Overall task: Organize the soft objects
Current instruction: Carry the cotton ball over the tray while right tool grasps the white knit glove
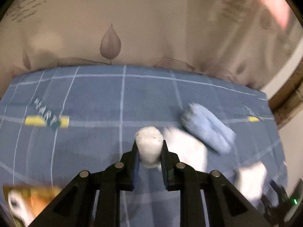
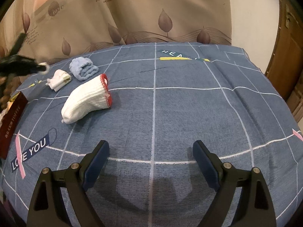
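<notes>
My left gripper (image 1: 150,142) is shut on a small white rolled cloth (image 1: 149,143), held above the blue checked bedsheet (image 1: 94,98). The picture is blurred. Beside it lie a rolled light-blue towel (image 1: 208,128) and a white soft bundle (image 1: 187,147). In the right wrist view the same left gripper (image 2: 38,68) shows at the far left with the white roll (image 2: 45,68) at its tip. On the sheet (image 2: 189,113) lie the blue towel (image 2: 83,70), a folded white sock (image 2: 58,80) and a white knitted sock with red trim (image 2: 87,100). My right gripper (image 2: 151,151) stands open over bare sheet.
A dark red box (image 2: 11,117) sits at the sheet's left edge, and an orange printed box (image 1: 32,198) shows low in the left wrist view. A beige leaf-print curtain (image 2: 151,9) hangs behind. A wooden door (image 2: 289,56) is at the right.
</notes>
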`<state>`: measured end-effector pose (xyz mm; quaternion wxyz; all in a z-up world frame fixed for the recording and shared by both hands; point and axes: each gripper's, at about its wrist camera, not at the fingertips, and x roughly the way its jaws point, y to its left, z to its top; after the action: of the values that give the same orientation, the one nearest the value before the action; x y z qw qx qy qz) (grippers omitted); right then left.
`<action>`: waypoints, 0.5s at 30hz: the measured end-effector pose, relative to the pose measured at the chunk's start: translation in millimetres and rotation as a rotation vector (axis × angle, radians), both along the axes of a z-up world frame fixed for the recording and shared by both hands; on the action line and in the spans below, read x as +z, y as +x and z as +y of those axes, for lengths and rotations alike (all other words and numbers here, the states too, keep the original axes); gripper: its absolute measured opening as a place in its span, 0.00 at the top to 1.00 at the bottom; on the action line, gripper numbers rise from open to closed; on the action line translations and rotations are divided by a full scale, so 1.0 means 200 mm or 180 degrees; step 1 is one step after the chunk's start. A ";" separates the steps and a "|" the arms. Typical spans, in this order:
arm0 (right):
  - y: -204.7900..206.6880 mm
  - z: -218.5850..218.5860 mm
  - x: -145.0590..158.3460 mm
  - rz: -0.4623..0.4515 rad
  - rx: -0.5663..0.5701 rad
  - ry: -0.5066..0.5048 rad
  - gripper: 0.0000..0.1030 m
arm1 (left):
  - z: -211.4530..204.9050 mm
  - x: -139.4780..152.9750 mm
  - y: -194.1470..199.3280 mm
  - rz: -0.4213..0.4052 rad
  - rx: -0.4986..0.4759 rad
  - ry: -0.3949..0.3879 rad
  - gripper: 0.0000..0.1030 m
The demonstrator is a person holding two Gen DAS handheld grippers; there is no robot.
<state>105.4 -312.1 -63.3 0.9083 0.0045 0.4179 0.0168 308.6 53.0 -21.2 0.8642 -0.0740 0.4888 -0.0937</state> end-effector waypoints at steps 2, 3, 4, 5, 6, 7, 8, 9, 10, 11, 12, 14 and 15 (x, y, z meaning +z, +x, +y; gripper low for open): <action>0.00 0.00 0.00 0.0000 0.0000 -0.0003 0.14 | -0.01 0.05 -0.18 -0.0030 -0.0024 -0.0084 0.81; 0.00 0.00 0.00 -0.0001 -0.0001 -0.0007 0.14 | -0.02 0.08 -0.28 -0.0030 -0.0035 -0.0113 0.81; 0.00 0.00 0.00 -0.0004 -0.0001 -0.0006 0.14 | -0.03 0.09 -0.35 -0.0017 -0.0048 -0.0157 0.81; 0.00 0.00 0.01 -0.0014 0.0000 -0.0005 0.14 | -0.04 0.10 -0.44 -0.0002 -0.0039 -0.0212 0.81; 0.00 0.00 0.01 -0.0028 0.0009 0.0000 0.14 | -0.04 0.11 -0.53 0.0001 -0.0019 -0.0241 0.81; -0.01 0.00 0.01 -0.0053 0.0030 0.0002 0.14 | -0.05 0.12 -0.59 0.0017 -0.0016 -0.0258 0.81; -0.02 0.01 0.02 -0.0091 0.0058 -0.0007 0.14 | -0.04 0.12 -0.66 0.0040 -0.0008 -0.0271 0.81; -0.04 0.02 0.03 -0.0136 0.0096 -0.0026 0.13 | -0.03 0.13 -0.73 0.0042 0.0021 -0.0277 0.80; -0.04 0.03 0.04 -0.0171 0.0126 -0.0043 0.12 | -0.01 0.14 -0.81 0.0015 0.0065 -0.0268 0.80; -0.06 0.04 0.05 -0.0218 0.0166 -0.0061 0.12 | 0.02 0.15 -0.90 -0.0014 0.0101 -0.0233 0.80; -0.06 0.05 0.05 -0.0222 0.0210 -0.0064 0.12 | 0.04 0.16 -0.96 -0.0022 0.0121 -0.0209 0.80; -0.05 0.09 0.06 -0.0105 0.0320 -0.0007 0.11 | 0.12 0.17 -1.09 -0.0045 0.0236 -0.0210 0.80; -0.05 0.11 0.06 -0.0039 0.0338 0.0073 0.11 | 0.15 0.18 -1.14 -0.0062 0.0277 -0.0173 0.80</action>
<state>95.9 -291.0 -50.7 0.9086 -0.0074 0.4117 0.0698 79.7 84.0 15.3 0.8698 -0.1178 0.4740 -0.0699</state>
